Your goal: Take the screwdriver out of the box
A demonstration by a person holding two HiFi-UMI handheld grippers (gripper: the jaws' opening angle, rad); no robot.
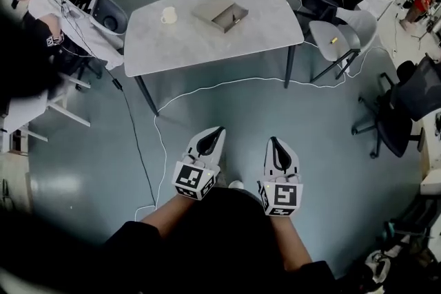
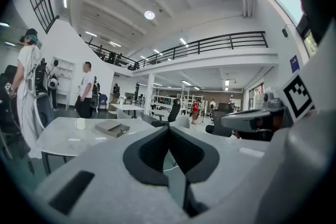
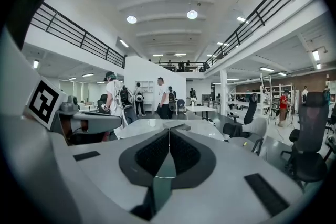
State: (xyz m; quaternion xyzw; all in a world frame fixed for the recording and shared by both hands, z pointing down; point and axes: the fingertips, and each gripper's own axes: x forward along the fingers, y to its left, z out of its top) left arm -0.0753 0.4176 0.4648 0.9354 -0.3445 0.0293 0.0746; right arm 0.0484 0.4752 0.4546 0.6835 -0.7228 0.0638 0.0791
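Left claw (image 1: 219, 129), white two-jaw gripper with a marker cube: dark pads pressed together with nothing between them, held roughly level over the grey floor (image 1: 227, 107). Right claw (image 1: 273, 140), same make: pads likewise pressed together and empty, just beside the left one. Pale grey rounded tabletop (image 1: 207, 45) on dark legs: stands ahead of both claws, well apart from them. Flat grey open box (image 1: 222, 14): lies on the far middle of the tabletop with its lid flap lying open, touched by neither claw. Screwdriver: not plainly made out; a small yellowish item (image 1: 237, 19) at the box's right end may be it, so it is judged to be in the box still. White mug (image 1: 169, 15): on the tabletop, left of the box and apart from it. Task status: no step visibly done. Outstanding, by judgement: close on the tabletop, spread one claw, pinch the screwdriver, lift it clear of the box.
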